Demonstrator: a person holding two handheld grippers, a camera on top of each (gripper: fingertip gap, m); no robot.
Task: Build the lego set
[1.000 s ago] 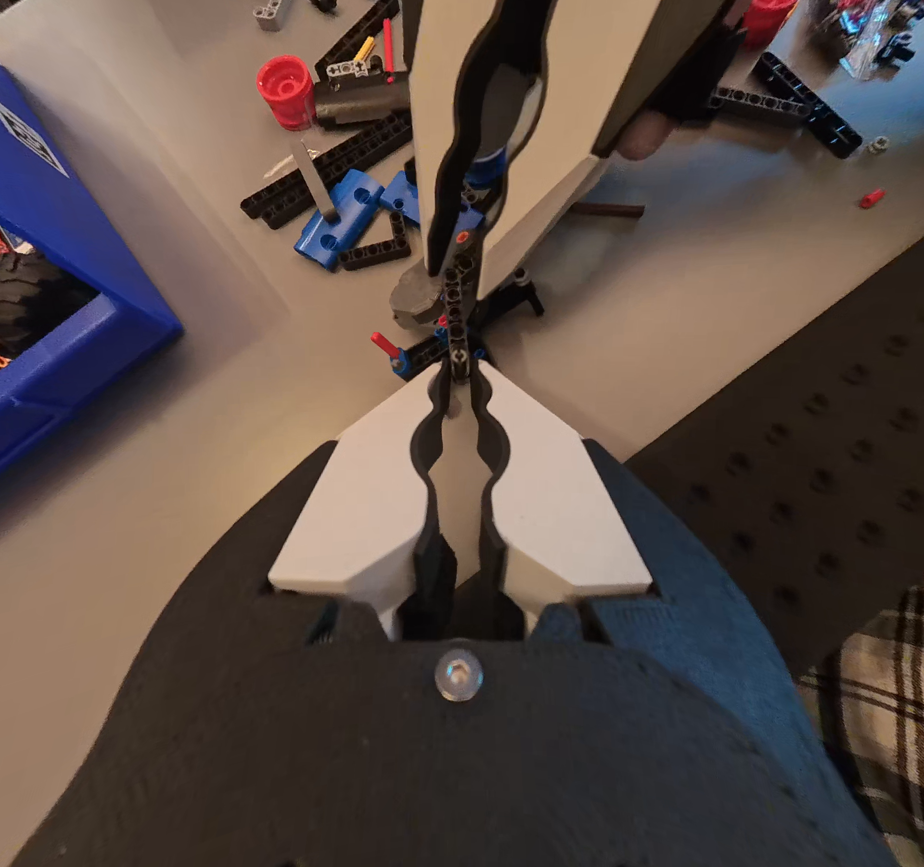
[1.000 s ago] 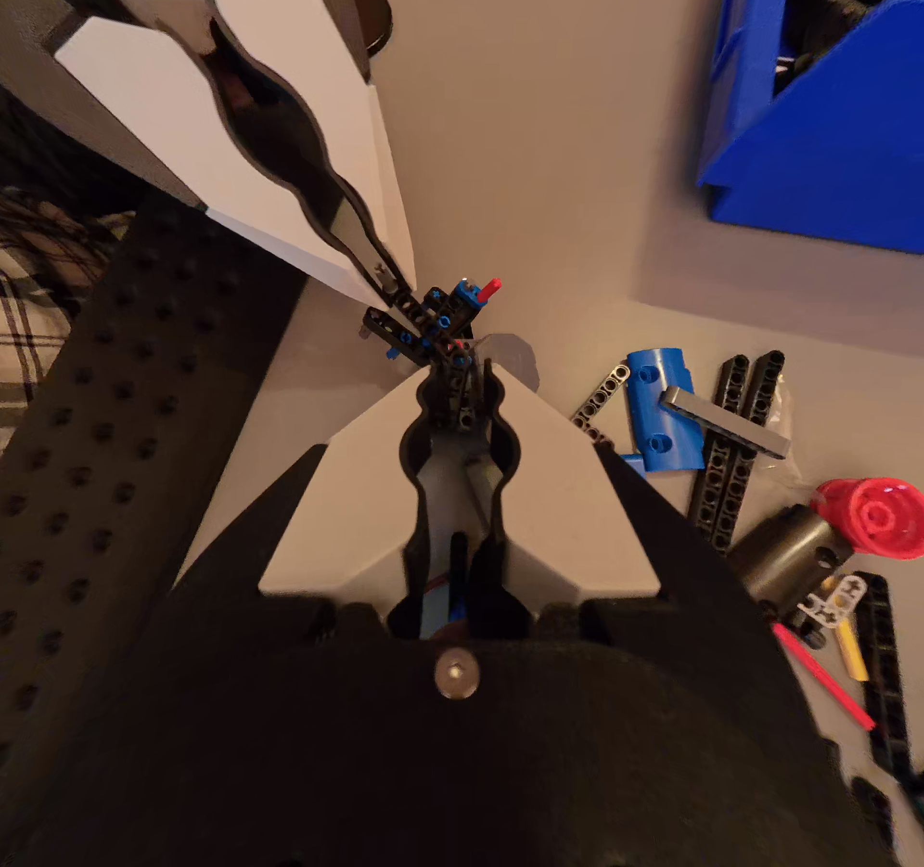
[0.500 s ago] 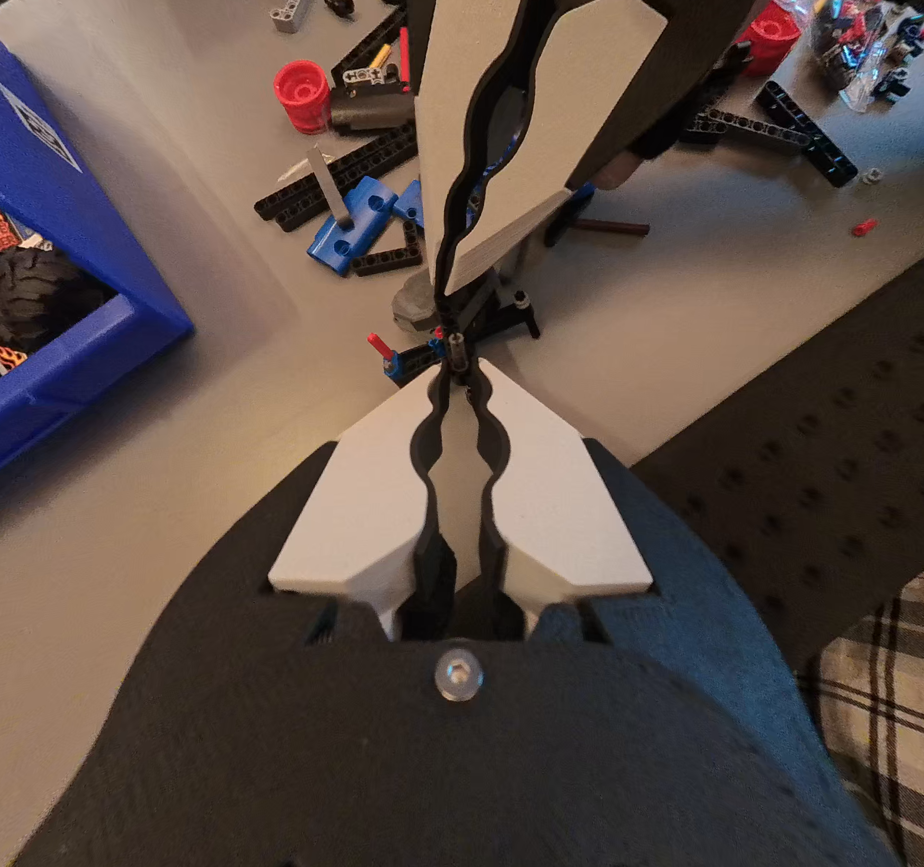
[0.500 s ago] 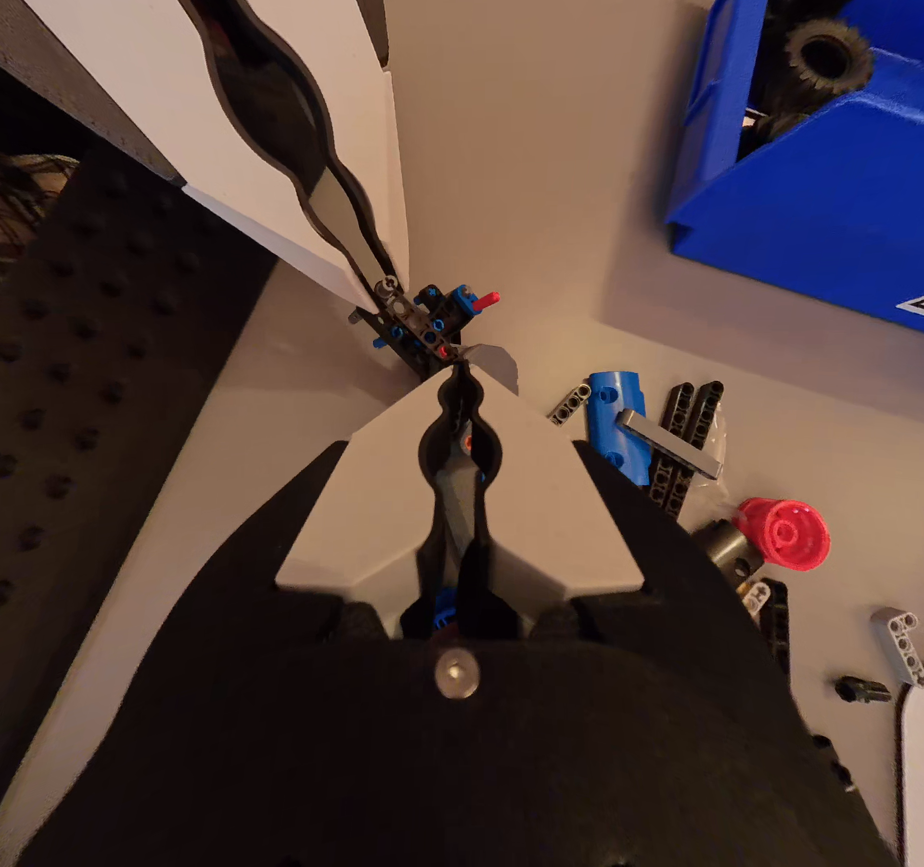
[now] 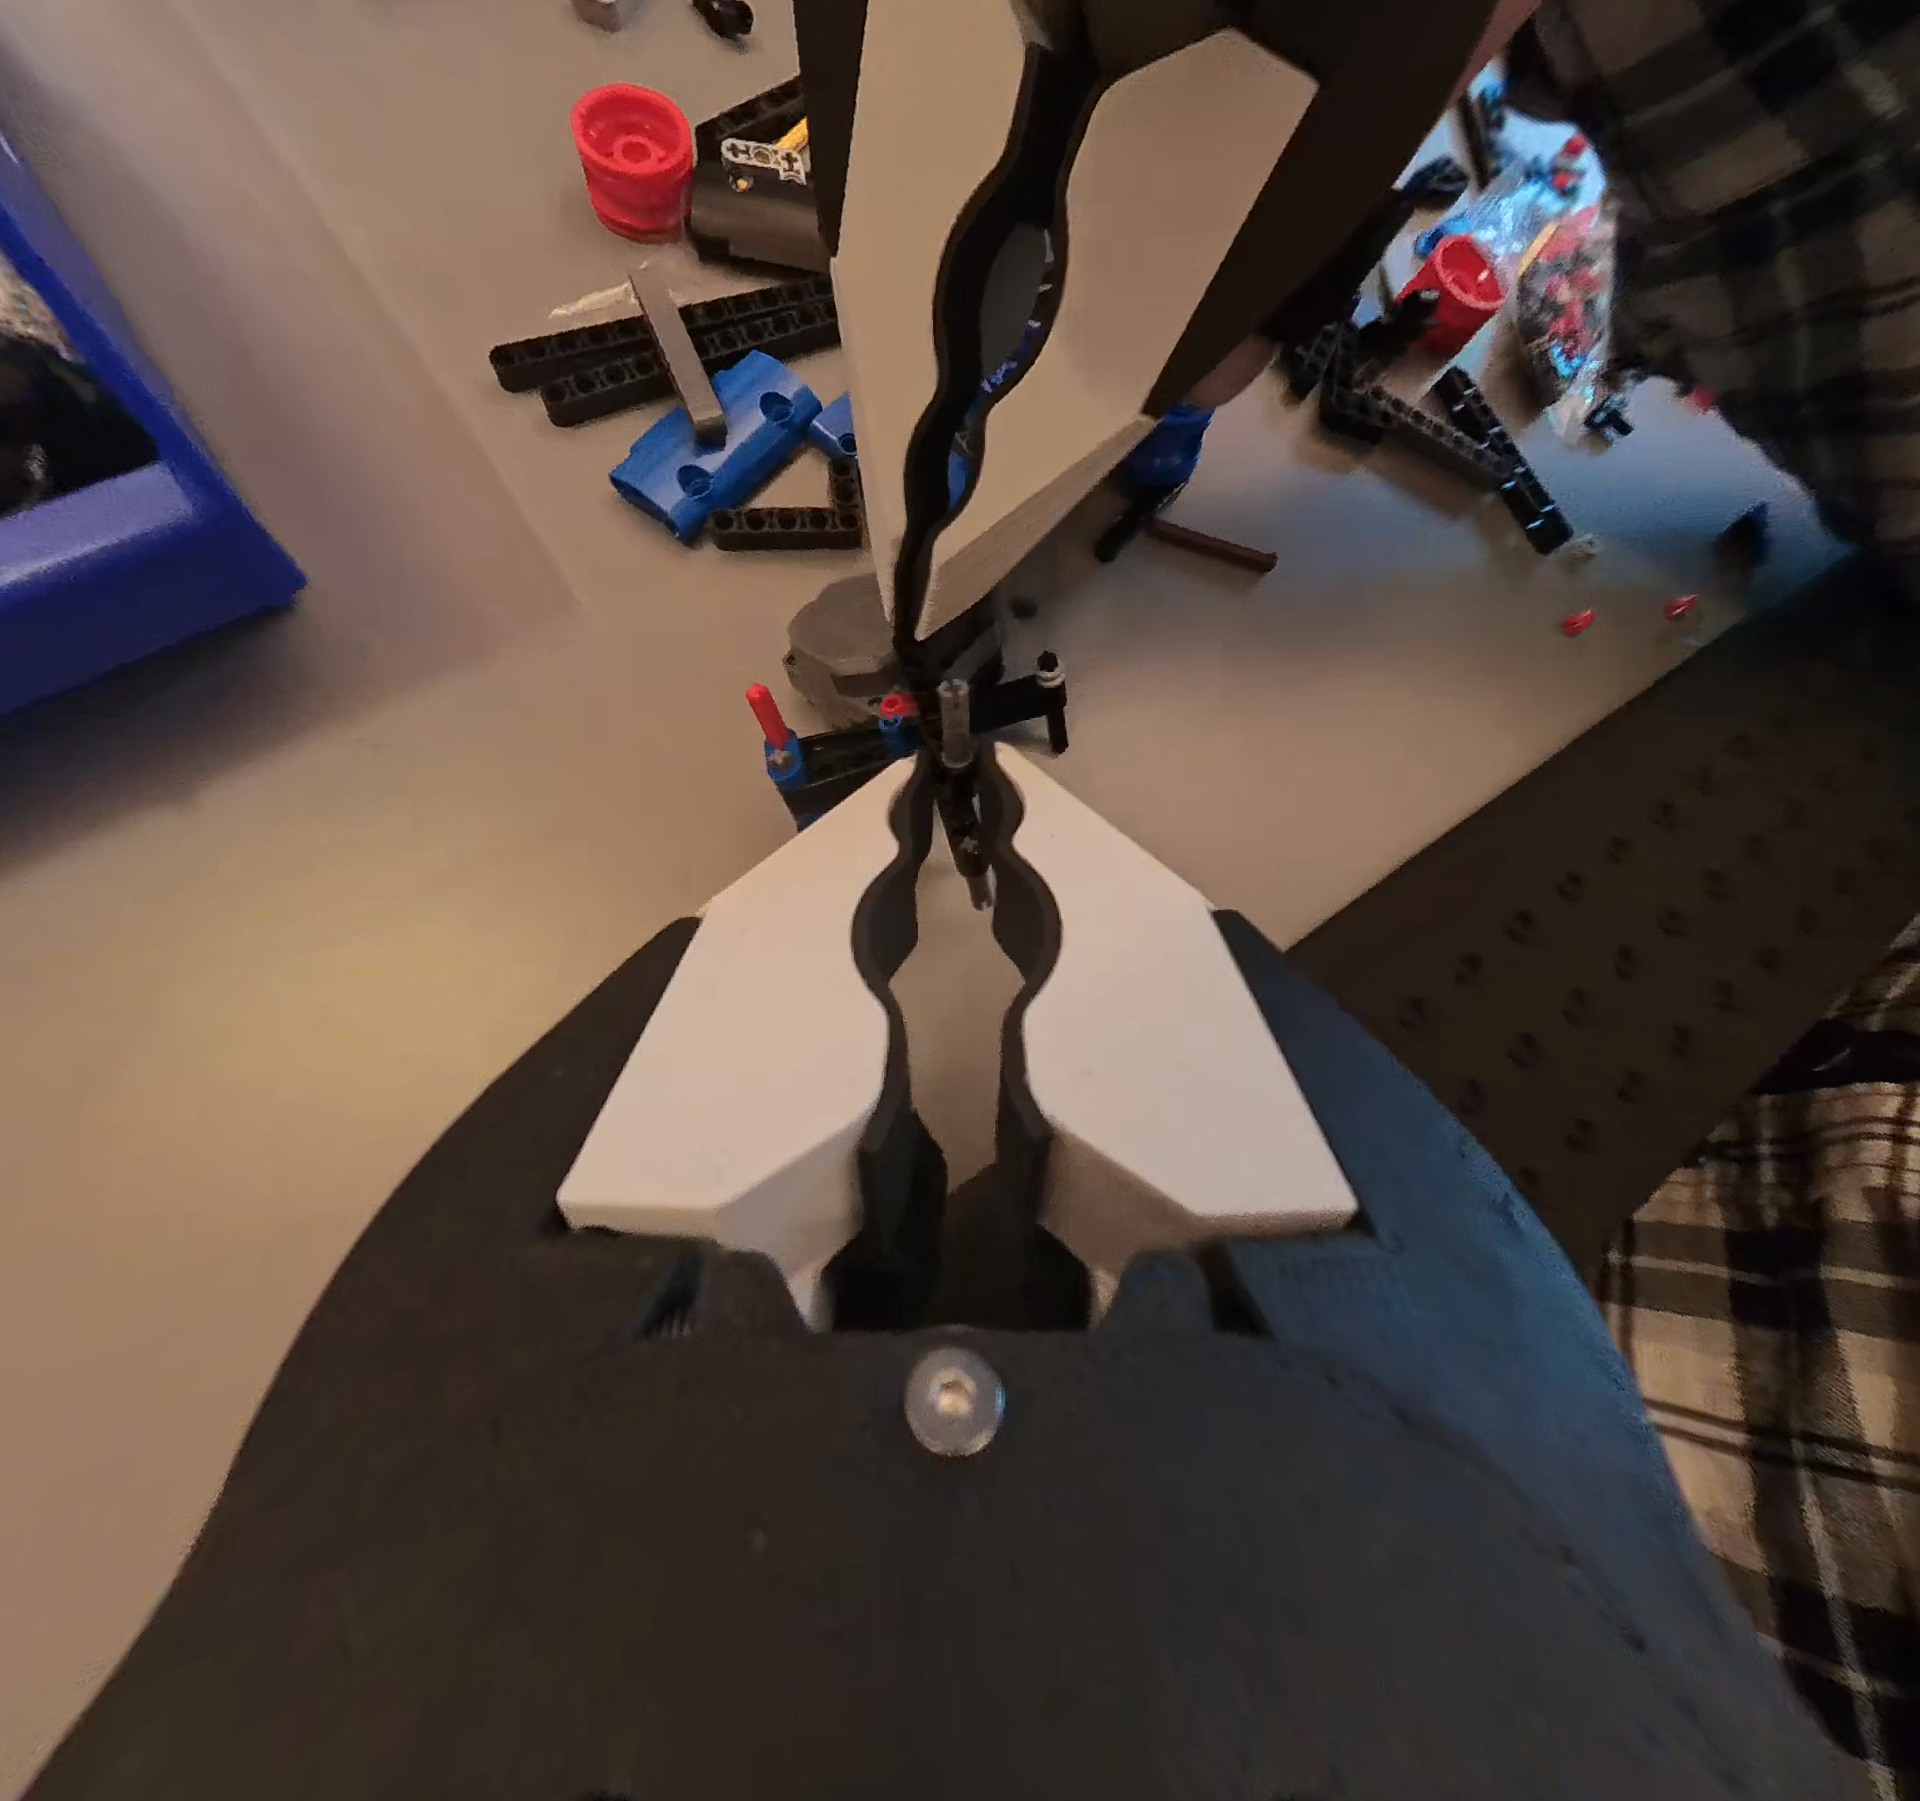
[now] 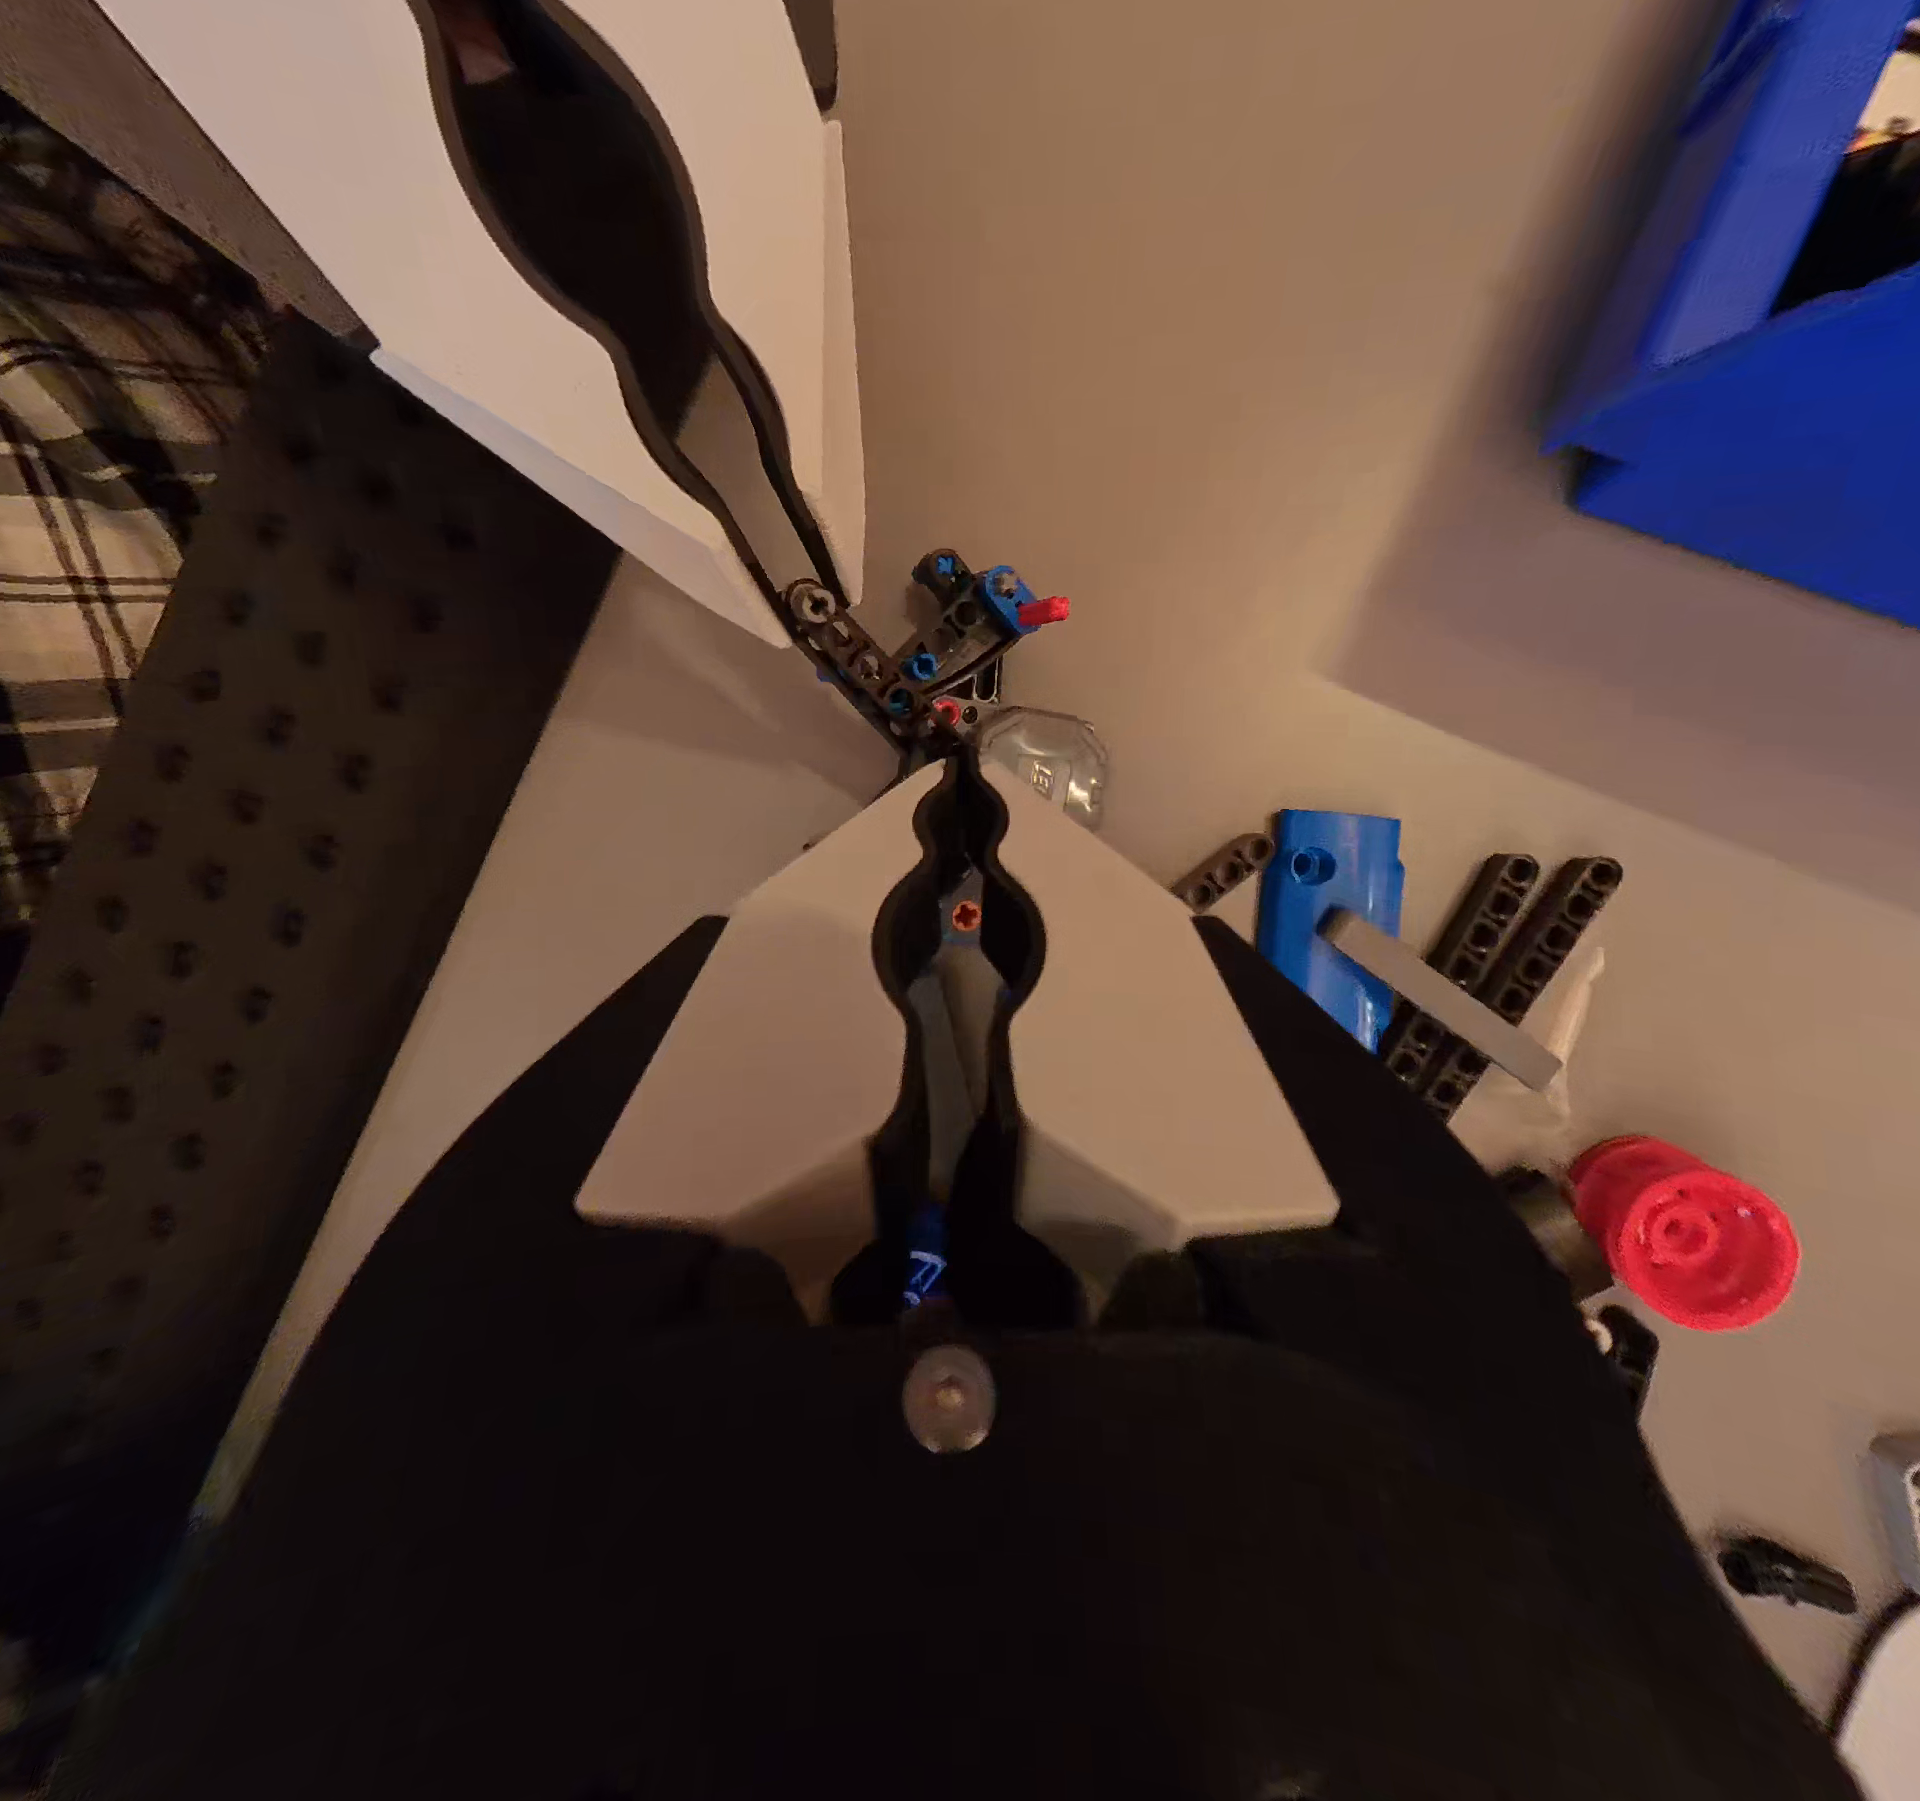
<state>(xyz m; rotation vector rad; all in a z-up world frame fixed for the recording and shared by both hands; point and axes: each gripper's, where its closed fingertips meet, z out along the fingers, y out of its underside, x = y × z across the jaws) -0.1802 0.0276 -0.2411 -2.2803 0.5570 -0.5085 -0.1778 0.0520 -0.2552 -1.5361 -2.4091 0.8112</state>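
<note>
Two grippers clenched on one black lego assembly (image 5: 961, 764), left gripper (image 5: 954, 775), right gripper (image 6: 954, 775).

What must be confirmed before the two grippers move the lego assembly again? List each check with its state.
1. Left gripper shut on the black beam of the lego assembly: ok.
2. Right gripper shut on the assembly's other end: ok; a grey part with a red axle end sits between its fingers.
3. Red pin seated in its blue connector: ok, it sticks out sideways.
4. Assembly lifted off the table: cannot tell.
5. Joint between the two held sections fully pressed home: cannot tell, the fingertips hide it.
6. Loose blue panel and red wheel hub lie apart from the assembly: ok.
</note>
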